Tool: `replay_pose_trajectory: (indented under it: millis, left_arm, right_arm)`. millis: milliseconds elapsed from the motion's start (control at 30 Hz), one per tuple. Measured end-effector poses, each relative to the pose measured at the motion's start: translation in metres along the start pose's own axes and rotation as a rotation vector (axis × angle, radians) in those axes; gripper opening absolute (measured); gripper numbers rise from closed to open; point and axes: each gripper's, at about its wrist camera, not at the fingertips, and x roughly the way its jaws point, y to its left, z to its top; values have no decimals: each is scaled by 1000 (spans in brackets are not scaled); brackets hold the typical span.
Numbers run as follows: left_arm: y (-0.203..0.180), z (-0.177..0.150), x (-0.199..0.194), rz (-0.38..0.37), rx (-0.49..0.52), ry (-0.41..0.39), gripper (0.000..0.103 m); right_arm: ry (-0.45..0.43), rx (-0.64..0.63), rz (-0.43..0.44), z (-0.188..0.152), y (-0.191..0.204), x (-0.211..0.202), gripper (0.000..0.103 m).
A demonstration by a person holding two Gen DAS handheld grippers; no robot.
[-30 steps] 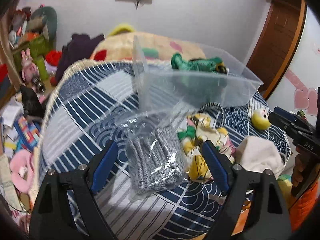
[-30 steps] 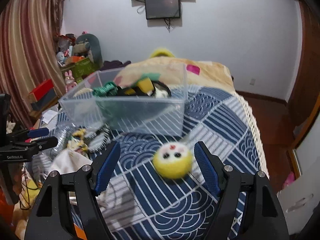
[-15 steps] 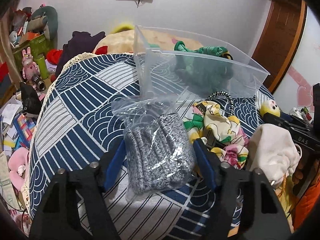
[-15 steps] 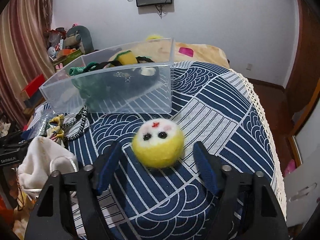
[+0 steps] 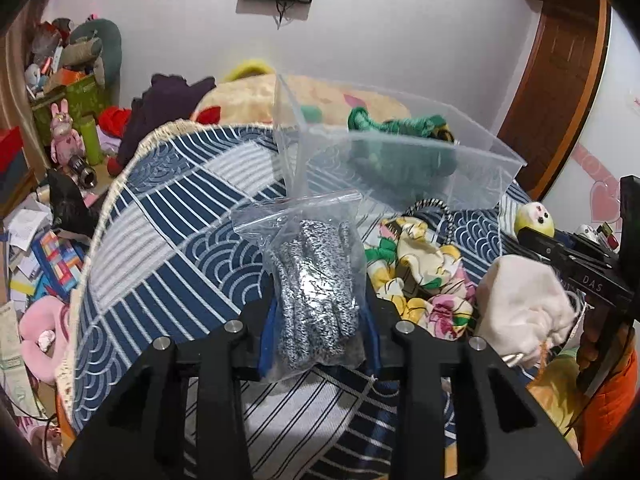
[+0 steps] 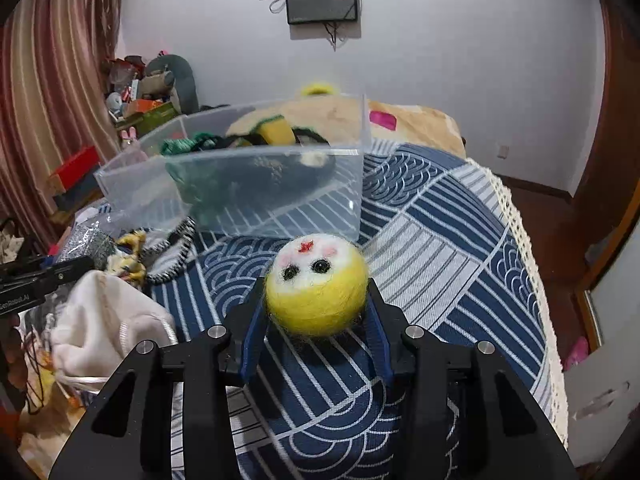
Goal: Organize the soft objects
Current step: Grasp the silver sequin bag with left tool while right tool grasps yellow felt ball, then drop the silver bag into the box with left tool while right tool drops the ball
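Observation:
My left gripper (image 5: 318, 328) is shut on a clear zip bag of grey knit cloth (image 5: 316, 288), which stands upright between the blue pads. My right gripper (image 6: 316, 332) is shut on a yellow felt ball with a white face (image 6: 317, 284); the ball also shows in the left wrist view (image 5: 534, 218). A clear plastic bin (image 6: 256, 196) stands just behind on the blue patterned bed cover and holds a green cloth (image 5: 396, 126) and other soft items. The bin also shows in the left wrist view (image 5: 472, 176).
A floral cloth (image 5: 420, 272), a black-and-white cord (image 6: 172, 256) and a cream drawstring pouch (image 5: 524, 304) lie between the grippers. The pouch also shows in the right wrist view (image 6: 108, 324). Beige bedding (image 6: 416, 124) lies behind the bin. Toys clutter the floor (image 5: 44, 248) at left.
Both grippers have closed: the left on the bag of knit cloth, the right on the yellow ball, after moving forward around them.

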Motion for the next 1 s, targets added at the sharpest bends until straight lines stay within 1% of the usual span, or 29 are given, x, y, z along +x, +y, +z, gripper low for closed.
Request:
replay_pose_trajectory:
  millis: [267,367,533,667,800,1000]
  left_arm:
    - [-6,13,-35,15,32,-94,35]
    - [-7,24,-46,-1,31,-135,35]
    - [-16,46,-54,-2,54,-204,35]
    - [-18,64,-54,-4,48,-247,35]
    - [-19,81,-49,-24,36,-277,35]
    - [-25,98,-25,8,62,-266,35]
  right_arm:
    - [-73,-10,22,15,3,-20,41]
    - [-102,-15,28,22,6,-26,41]
    - [-163,-14,45,38,9,-36,41]
    - [-208,-21,44,52,11,-37,41]
    - [-223,-17,59,61,15,-31,41]
    - [-232,-18,65,75,20,-19,41]
